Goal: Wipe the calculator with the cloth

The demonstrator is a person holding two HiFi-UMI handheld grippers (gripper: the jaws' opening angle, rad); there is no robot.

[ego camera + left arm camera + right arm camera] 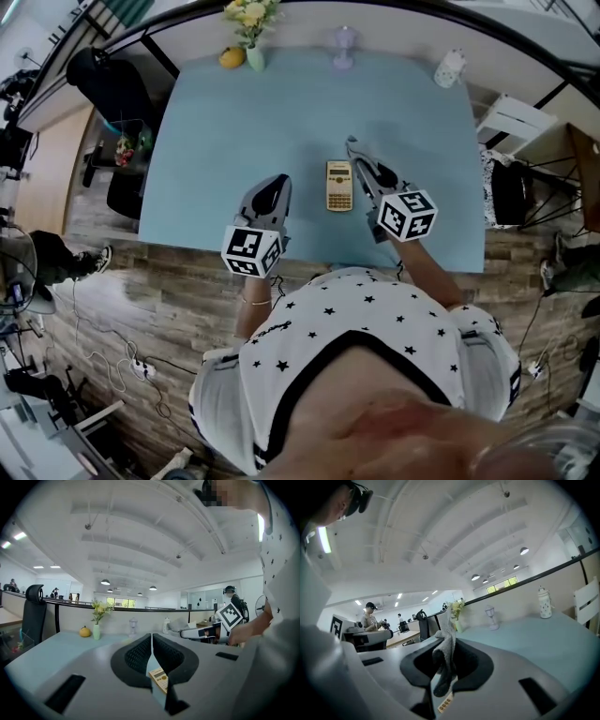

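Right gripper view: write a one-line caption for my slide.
Right hand-held gripper shut on a grey cloth, the calculator showing just below it on the pale blue table.

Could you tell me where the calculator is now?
In the head view the calculator lies on the blue table, between the left gripper and the right gripper, nearer the right one.

Blue table, far edge: flower vase beside yellow fruit, clear goblet, white bottle; black chair left.
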